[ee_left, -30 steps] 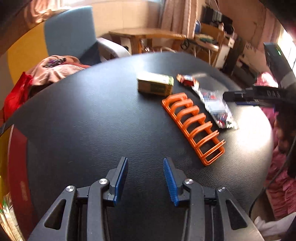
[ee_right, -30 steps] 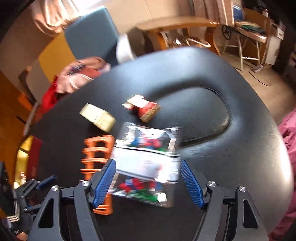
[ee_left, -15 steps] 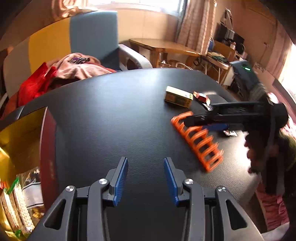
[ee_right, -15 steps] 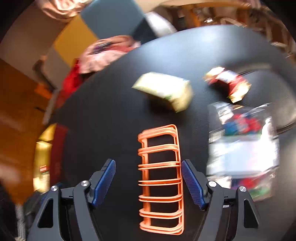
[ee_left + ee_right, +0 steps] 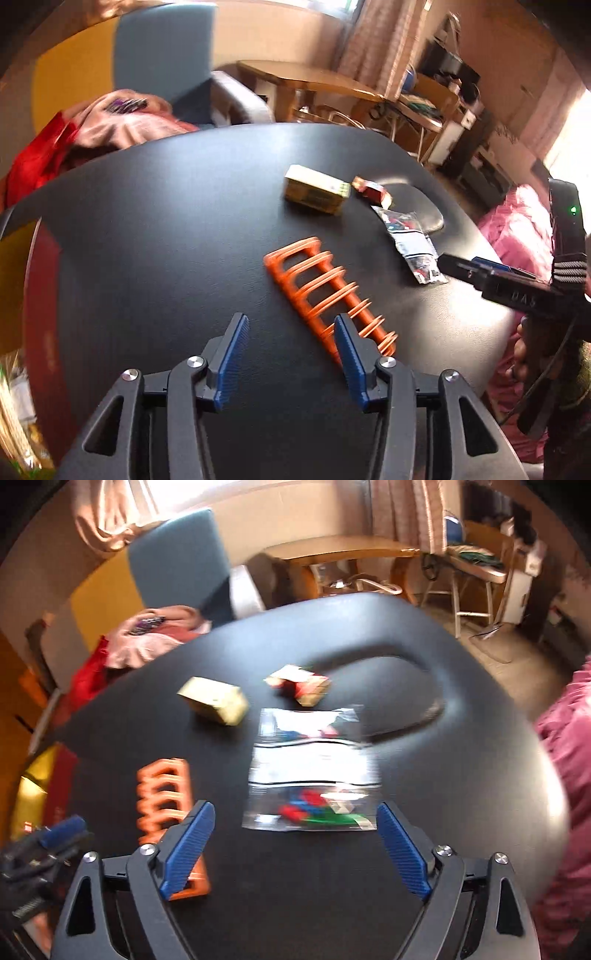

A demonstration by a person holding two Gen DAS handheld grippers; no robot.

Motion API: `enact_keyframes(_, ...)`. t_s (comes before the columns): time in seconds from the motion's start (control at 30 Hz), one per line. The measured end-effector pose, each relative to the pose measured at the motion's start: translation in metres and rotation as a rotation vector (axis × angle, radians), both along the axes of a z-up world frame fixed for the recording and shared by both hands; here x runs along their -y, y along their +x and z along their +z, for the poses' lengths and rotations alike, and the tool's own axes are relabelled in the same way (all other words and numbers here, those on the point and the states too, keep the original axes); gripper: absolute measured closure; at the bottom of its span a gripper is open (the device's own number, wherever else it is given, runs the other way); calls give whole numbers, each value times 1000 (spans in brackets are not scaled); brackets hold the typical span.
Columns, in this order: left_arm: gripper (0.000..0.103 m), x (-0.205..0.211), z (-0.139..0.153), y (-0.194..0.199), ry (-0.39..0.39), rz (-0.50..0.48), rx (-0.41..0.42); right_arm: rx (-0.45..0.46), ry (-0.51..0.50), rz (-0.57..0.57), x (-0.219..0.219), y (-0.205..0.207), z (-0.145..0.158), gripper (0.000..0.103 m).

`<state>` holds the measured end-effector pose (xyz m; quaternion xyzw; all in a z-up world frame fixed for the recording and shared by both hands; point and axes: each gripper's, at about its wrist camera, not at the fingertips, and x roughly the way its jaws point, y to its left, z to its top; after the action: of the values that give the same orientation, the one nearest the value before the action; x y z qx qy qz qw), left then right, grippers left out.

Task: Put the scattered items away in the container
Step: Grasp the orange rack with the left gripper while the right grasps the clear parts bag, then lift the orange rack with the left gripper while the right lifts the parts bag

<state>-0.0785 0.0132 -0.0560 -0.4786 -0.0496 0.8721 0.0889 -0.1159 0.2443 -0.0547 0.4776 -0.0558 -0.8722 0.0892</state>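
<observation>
Right wrist: blurry clear bag (image 5: 312, 771) seemingly just ahead of wide-apart, just-opened tongs (image 5: 295, 845).

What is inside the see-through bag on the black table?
The clear bag holds small red, blue and green pieces, bunched at the end nearest the right gripper. A white label across its middle covers whatever lies there. The blur hides what the pieces are.

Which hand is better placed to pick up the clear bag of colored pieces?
Right. The right gripper is open, its jaws just widened, with the clear bag lined up ahead. The left gripper faces the orange rack instead.
</observation>
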Motion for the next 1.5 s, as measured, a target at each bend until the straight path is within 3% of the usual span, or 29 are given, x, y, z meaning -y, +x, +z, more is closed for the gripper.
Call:
enact_keyframes(0.23, 54, -43, -10, -32, -106, -3, 32, 11, -19, -14, -20, -25, -11, 7)
enact_keyframes(0.37, 54, -56, -19, -44, -233, 18, 37, 29, 6, 10, -3, -47, -21, 5)
enact_keyframes(0.57, 53, -56, -17, -46, -278, 66, 17, 63, 100, 74, 18, -74, -38, 2)
enact_keyframes(0.73, 51, -39, -17, -40, -229, 86, 28, 73, 106, 82, 15, -76, -44, 3)
enact_keyframes(0.93, 51, -9, -20, -34, -128, 116, 64, 33, 148, 85, 16, -55, -34, 21)
enact_keyframes(1.2, 52, 18, -22, -31, 59, 169, 132, 58, 76, 96, 24, -41, -38, 11)
enact_keyframes(1.5, 42, 8, -27, -47, 123, 220, 272, 22, 22, 41, 8, -40, -22, 7)
